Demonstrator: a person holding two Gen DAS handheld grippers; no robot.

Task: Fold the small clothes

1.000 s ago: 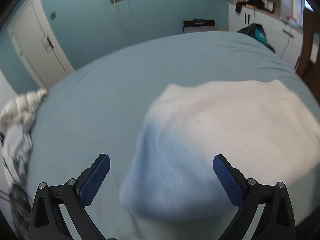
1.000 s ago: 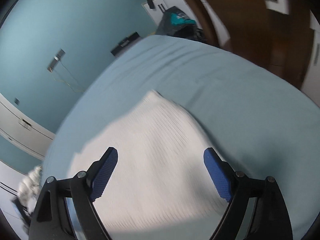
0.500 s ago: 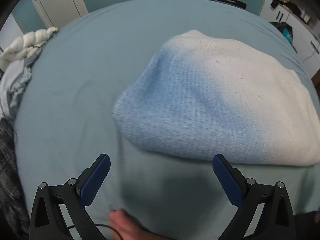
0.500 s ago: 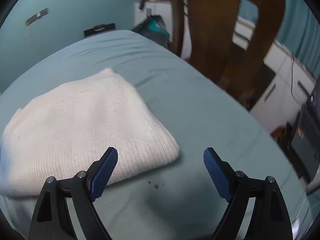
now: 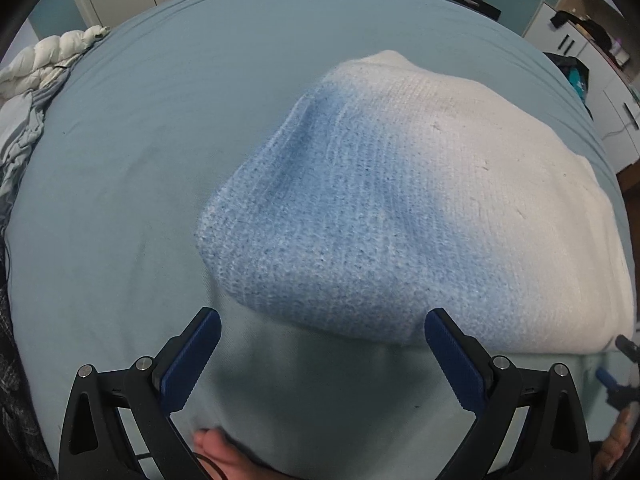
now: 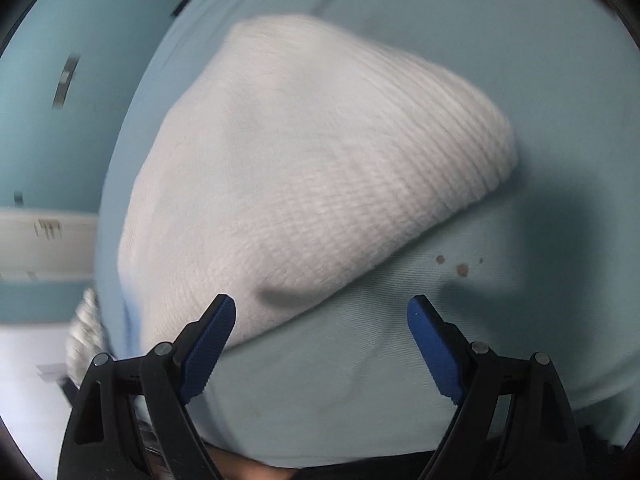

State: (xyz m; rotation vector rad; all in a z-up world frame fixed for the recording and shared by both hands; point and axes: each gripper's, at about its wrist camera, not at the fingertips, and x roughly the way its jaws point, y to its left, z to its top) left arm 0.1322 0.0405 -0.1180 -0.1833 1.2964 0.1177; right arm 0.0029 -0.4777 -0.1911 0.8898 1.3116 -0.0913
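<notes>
In the left wrist view the left gripper (image 5: 322, 354) hangs low over the near edge of the bed (image 5: 132, 168), its blue-padded jaws spread wide and holding nothing. Bare skin, probably the person's foot (image 5: 224, 454), shows at the very bottom between the jaws. Just beyond the fingertips lies the folded sweater (image 5: 400, 208), a thick knitted bundle resting flat on the light blue sheet; its near left part is blue, fading to white toward the right and far side. At the near right edge of that view a dark piece of the other tool peeks in, too small to read.

In the right wrist view the right gripper (image 6: 322, 354) is likewise released, jaws wide apart and empty, above the sheet. Its left fingertip sits just at the near edge of the sweater (image 6: 304, 168), which looks white from this side and is slightly blurred. A few small brown spots (image 6: 460, 266) mark the sheet right of the sweater.

Farther off, a twisted white blanket (image 5: 52, 60) lies at the bed's far left, and white cupboards (image 5: 592, 64) stand at the far right.
</notes>
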